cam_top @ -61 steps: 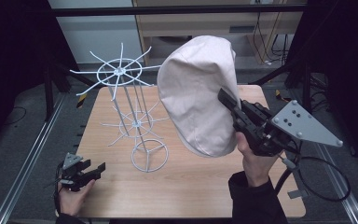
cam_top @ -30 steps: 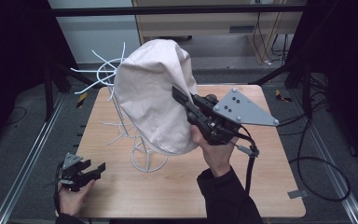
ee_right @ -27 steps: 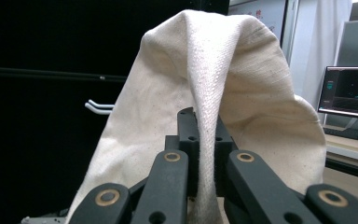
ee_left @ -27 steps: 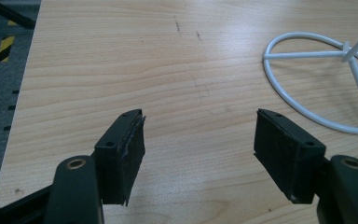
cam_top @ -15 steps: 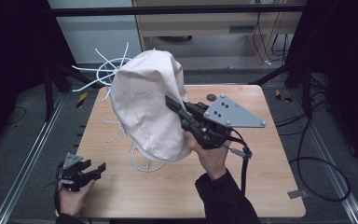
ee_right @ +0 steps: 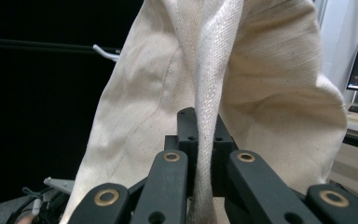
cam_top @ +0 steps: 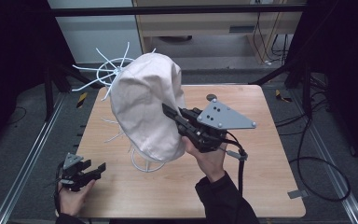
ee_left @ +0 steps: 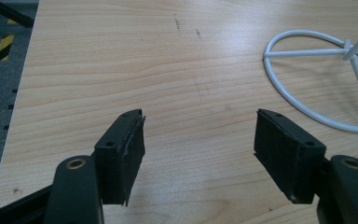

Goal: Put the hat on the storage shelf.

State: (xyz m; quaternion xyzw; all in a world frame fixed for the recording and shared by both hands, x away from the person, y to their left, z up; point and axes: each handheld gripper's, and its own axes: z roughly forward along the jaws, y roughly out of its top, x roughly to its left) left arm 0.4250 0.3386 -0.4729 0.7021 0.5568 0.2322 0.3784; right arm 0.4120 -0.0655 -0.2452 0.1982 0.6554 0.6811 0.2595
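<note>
I see the wooden table (cam_top: 270, 186) as the largest item, its light grain running across the high view, with dark floor and metal rails on both sides.

Next in size is the cream fabric hat (cam_top: 144, 112). It sits draped over the white wire rack (cam_top: 105, 74), covering the rack's upper centre; spokes of the top ring project out to the left and behind the fabric. The rack's round base ring (ee_left: 317, 79) rests flat on the table, and part of it is visible below the hat's lower edge (the stem between is mostly hidden by cloth).

The right gripper (cam_top: 175, 114) is held in my right hand (cam_top: 209, 158) at mid-table, angled up and to the left toward the hat. In the right gripper view its two black jaws are pressed together on a folded seam or brim edge of the hat (ee_right: 205, 107), with the fabric strip running vertically between the pads. The grip is narrow and firm on the cloth.

The left gripper (cam_top: 98, 169) lies low at the near-left edge of the table, held in my left hand (cam_top: 72, 198), well apart from the hat. In the left gripper view its jaws stand wide apart, with nothing between them but bare tabletop.
</note>
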